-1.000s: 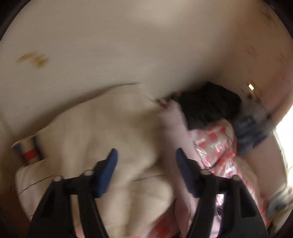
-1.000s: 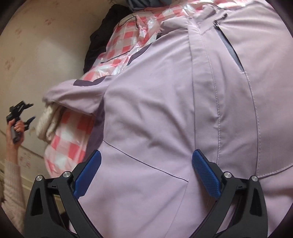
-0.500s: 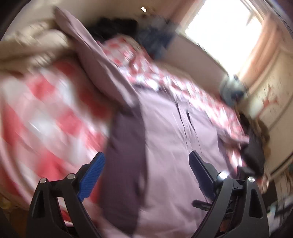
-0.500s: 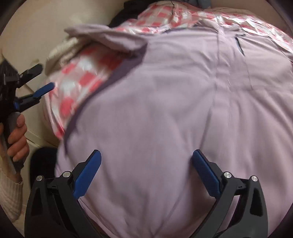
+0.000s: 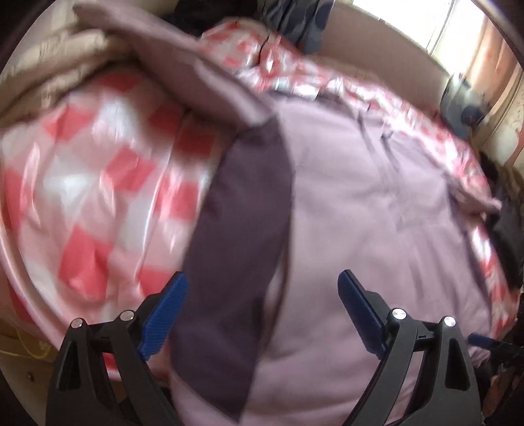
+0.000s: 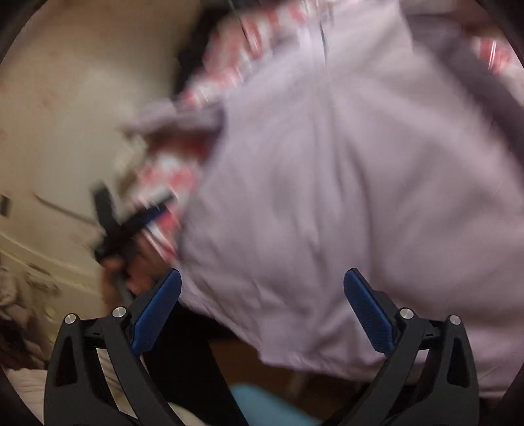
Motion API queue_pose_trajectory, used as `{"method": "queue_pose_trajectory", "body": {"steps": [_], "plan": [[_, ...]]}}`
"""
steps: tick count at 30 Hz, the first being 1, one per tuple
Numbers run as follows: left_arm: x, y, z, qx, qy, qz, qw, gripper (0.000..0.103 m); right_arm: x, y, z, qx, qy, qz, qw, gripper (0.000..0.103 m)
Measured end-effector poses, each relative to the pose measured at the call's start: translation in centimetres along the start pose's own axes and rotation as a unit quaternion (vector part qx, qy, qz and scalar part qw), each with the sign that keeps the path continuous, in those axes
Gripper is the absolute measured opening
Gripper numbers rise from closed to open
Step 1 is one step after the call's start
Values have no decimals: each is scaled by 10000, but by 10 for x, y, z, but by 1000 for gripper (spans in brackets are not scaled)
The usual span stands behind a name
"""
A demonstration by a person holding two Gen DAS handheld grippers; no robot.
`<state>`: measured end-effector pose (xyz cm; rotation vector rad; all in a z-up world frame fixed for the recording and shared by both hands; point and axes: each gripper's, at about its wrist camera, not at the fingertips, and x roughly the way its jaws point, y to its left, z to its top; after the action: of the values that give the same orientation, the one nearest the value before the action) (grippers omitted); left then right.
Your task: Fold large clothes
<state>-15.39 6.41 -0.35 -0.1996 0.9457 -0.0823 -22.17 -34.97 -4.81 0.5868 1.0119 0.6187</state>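
A large lilac jacket (image 5: pixel 376 213) lies spread front-up on a bed with a red-and-white checked cover (image 5: pixel 98 183). It has a dark purple side panel (image 5: pixel 242 213), and one sleeve (image 5: pixel 196 72) stretches off to the upper left. My left gripper (image 5: pixel 262 278) hovers open over the panel near the hem, with nothing between its fingers. In the blurred right wrist view, my right gripper (image 6: pixel 262 275) is open above the jacket (image 6: pixel 344 180) at its lower hem by the bed edge. The left gripper (image 6: pixel 131 226), held in a hand, shows there at the left.
A beige blanket (image 5: pixel 59 59) is bunched at the bed's far left. Dark clothes (image 5: pixel 294 19) are piled at the head, and a black item (image 5: pixel 507 242) lies at the right edge. A bright window (image 5: pixel 458 29) is beyond. A cream wall (image 6: pixel 65 98) flanks the bed, with something turquoise (image 6: pixel 262 406) below.
The left gripper swung from the beige blanket and wall down over the jacket's dark panel, and its jaws widened. The right gripper drew back toward the hem and bed edge, still open.
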Motion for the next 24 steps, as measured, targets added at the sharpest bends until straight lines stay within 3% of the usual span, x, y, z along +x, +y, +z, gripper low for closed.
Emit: {"method": "queue_pose_trajectory", "body": {"steps": [2,4,10,13,18,20,23,24], "plan": [[-10,-25,21,92,-405,-109,9991,96,-57,-9,31,18,-903,0,9959,96],[-12,-55,44,124,-780,-262,9965,96,-104,-37,60,336,-1544,-34,9874,96],[21,-132,84,241,-1033,-719,9918,96,-198,-147,143,1825,-2602,-343,9475,96],[51,-162,93,411,-968,-905,9903,96,-229,-189,196,2112,-2849,-728,9322,96],[82,-179,83,683,-1142,-983,9862,96,-263,-270,268,2770,-3115,-1142,9018,96],[95,-180,82,598,-1147,-727,9889,96,-267,-297,286,2987,-3155,-1558,8871,96],[104,-179,86,544,-1274,-946,9858,96,-272,-340,302,3266,-3120,-2045,8684,96],[107,-180,85,580,-1344,-731,9865,96,-272,-352,306,3335,-3068,-2252,8625,96]]}}
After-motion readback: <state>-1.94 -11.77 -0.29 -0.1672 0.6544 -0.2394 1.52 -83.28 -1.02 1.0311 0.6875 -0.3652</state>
